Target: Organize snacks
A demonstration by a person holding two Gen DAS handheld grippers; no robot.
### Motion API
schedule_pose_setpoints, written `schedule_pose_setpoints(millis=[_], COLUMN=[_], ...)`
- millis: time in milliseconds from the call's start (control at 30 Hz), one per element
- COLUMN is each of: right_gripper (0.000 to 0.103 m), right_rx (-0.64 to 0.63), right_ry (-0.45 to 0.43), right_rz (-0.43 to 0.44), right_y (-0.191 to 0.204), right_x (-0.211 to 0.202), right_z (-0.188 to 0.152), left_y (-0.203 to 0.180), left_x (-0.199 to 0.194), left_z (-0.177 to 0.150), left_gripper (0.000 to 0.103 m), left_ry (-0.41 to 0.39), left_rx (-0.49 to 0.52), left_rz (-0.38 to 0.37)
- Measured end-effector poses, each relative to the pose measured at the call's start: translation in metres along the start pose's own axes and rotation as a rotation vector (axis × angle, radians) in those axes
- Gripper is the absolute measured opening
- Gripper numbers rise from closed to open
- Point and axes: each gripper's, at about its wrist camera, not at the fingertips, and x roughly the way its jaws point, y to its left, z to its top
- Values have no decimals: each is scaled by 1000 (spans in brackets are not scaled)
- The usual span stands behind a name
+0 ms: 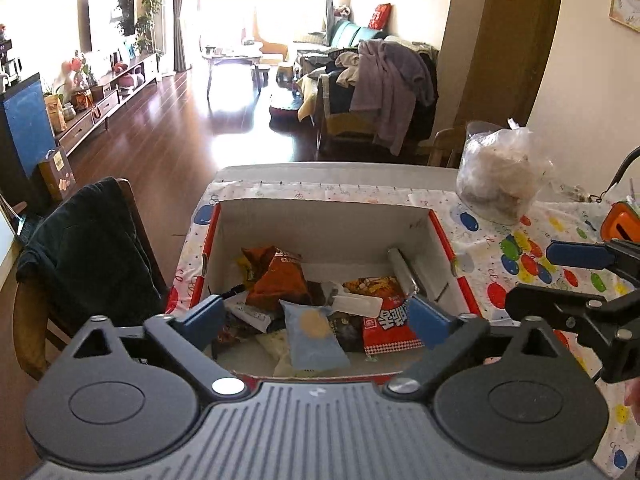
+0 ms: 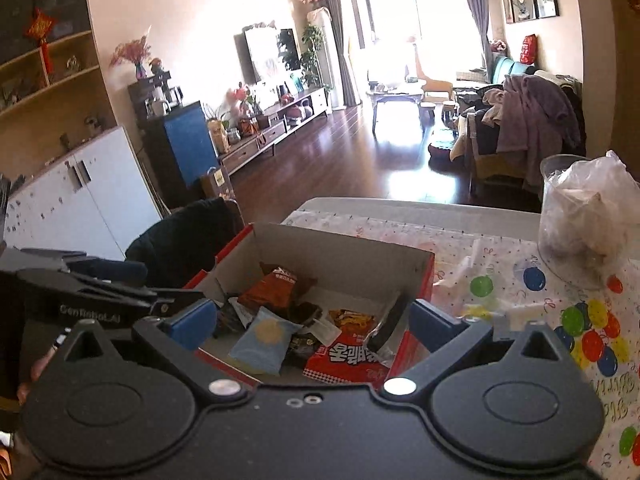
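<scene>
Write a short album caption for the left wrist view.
Open fingers of the left gripper hover above a red-edged box of snack packets on a balloon-patterned tablecloth.

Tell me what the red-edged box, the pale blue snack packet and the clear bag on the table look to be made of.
Red-edged open box: likely cardboard, matte grey-white inside, printed red outside; thin stiff walls with folded corners.
Pale blue snack packet: probably plastic film, fairly matte; pillow shape with crimped ends.
Clear bag: thin glossy plastic film, crinkled and see-through.

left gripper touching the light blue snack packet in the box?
Apart. Left wrist view: left gripper stands open above the box, its pads clear of the light blue packet lying inside.
</scene>
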Motion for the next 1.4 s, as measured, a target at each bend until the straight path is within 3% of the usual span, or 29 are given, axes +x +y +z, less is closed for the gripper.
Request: schedule_pose_setpoints(millis=[300,700,1400], right_gripper=[103,103,103], right_rx=[48,12,128], right_ry=[-47,-91,-26], right_rz=[3,-76,-71], right_y=[2,7,-7], right_x=[-19,-26,-20], right_z=[-10,-15,-12], left_y=[-7,-9,-20], left_x=[-17,-26,-34], left_z=[-10,-9,-5], left_gripper=[102,102,102], left_ry=[-24,-39,-79], left_rx=[-2,-21,-21], left_rz=[-7,-2,9])
